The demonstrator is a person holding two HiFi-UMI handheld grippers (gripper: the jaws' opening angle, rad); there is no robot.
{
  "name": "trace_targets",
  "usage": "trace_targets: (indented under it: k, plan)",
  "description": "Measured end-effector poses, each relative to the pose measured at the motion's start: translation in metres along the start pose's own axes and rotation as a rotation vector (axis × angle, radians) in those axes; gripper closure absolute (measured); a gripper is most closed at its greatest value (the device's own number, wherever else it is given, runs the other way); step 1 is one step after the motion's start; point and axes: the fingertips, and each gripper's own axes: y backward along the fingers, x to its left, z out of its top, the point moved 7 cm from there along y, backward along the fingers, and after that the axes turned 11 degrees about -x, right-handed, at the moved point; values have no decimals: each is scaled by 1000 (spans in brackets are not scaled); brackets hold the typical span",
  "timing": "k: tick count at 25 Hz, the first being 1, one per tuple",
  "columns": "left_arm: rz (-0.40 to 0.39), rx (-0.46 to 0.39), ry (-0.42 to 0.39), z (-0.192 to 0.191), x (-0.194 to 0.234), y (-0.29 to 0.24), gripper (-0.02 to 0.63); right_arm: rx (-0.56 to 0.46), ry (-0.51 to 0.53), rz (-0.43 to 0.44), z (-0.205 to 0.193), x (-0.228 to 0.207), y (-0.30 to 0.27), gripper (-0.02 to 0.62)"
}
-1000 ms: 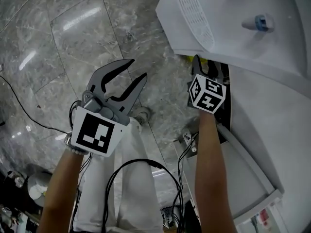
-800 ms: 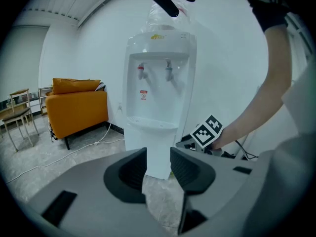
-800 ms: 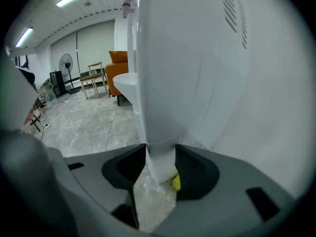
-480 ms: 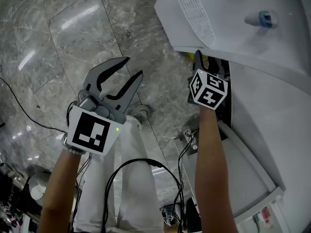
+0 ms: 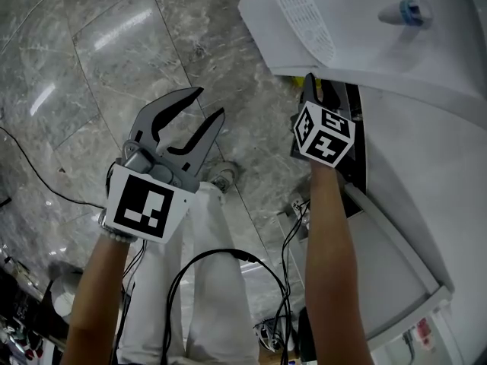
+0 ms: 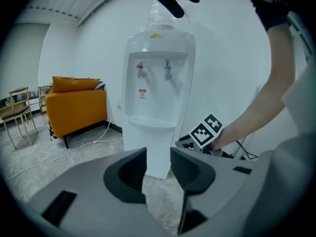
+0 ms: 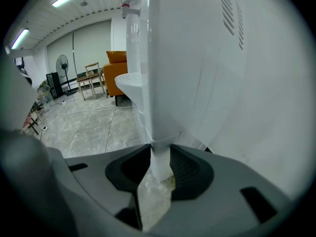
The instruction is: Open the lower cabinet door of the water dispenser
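1. The right gripper (image 5: pixel 313 90) sits tight against the front corner of the water dispenser (image 5: pixel 365 44), low down under the overhanging top. Its jaws have just been closing, and the thin vertical edge of the cabinet door (image 7: pixel 160 163) now fills the gap between them with both pads against it, so it's pinching that edge.
2. The left gripper (image 5: pixel 211 102) hangs out over bare floor (image 5: pixel 99 59), well apart from the dispenser. Its jaws are spread with nothing between them.
3. There's plenty of open floor to the left of the dispenser. The tight spot is the right side, where the dispenser's body crowds the arm. Black cables (image 5: pixel 205 261) loop on the floor near the person's legs.
4. Materials: the dispenser is smooth white plastic with a slotted drip tray (image 5: pixel 304 17) and a blue-tipped tap (image 5: pixel 407 10). The floor is glossy grey marble-look tile with bright reflections. The jaws are dark grey with ribbed inner pads. Each gripper carries a white cube with black square markers (image 5: pixel 323 134).
5. View differences: only the left gripper view shows the dispenser from the front. That view also shows an orange sofa (image 6: pixel 76 105) and chairs (image 6: pixel 19 112) beside it. Only the right gripper view shows the actual pinch on the door edge, vent slots (image 7: pixel 229 14) on the side panel, and a standing fan (image 7: pixel 61 65) far back. The head view hides the door edge behind the marker cube.
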Motion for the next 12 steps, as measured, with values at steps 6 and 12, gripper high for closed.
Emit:
trace_targets:
  k: [6, 12]
  plan:
    - [-14, -4, -7, 1, 0, 4, 457, 6, 3, -25, 0, 6, 4, 492]
    - [-16, -3, -1, -2, 4, 10, 457, 14, -7, -48, 2, 9, 6, 494]
